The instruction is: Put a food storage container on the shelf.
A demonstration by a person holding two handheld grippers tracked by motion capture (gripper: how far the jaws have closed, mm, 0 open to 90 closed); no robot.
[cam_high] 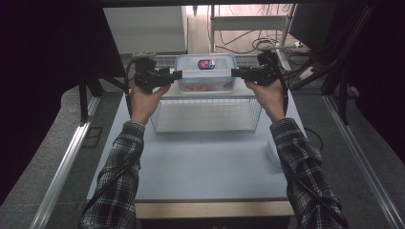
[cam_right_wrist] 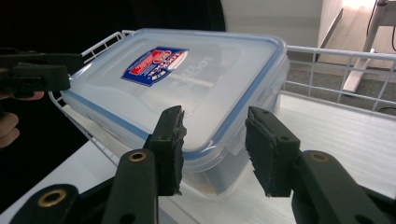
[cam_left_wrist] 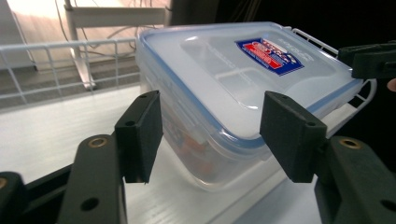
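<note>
Nearest the lens in the left gripper view, the left gripper (cam_left_wrist: pixel 210 140) shows 2 black pads standing apart, 1 on either side of the near corner of the plastic container (cam_left_wrist: pixel 243 88). A visible gap separates each pad from the container wall, so the jaws are released and not pressing.

The right gripper (cam_right_wrist: pixel 212 149) stands the same way at the opposite end: its pads flank the container's end without touching it, jaws released, nothing grasped.

From the high view, the left gripper (cam_high: pixel 165 76) and right gripper (cam_high: pixel 246 74) face each other across the container (cam_high: pixel 205 71), each level with its short end. This opposed placement suits a two-sided hold on a wide, lidded box that 1 gripper could not span.

The container sits upright on a raised white shelf (cam_high: pixel 210 93) at the far side of the table (cam_high: pixel 200 162), directly above a wire basket (cam_high: pixel 205 114). Its translucent lid (cam_left_wrist: pixel 261 70), edged in blue and bearing a red and blue label (cam_left_wrist: pixel 271 56), is fitted flat. Orange contents (cam_left_wrist: pixel 191 144) show faintly through the wall; what they are cannot be told.

Judgement: the container rests on its own, and the hands are poised either to grip or to withdraw.
</note>
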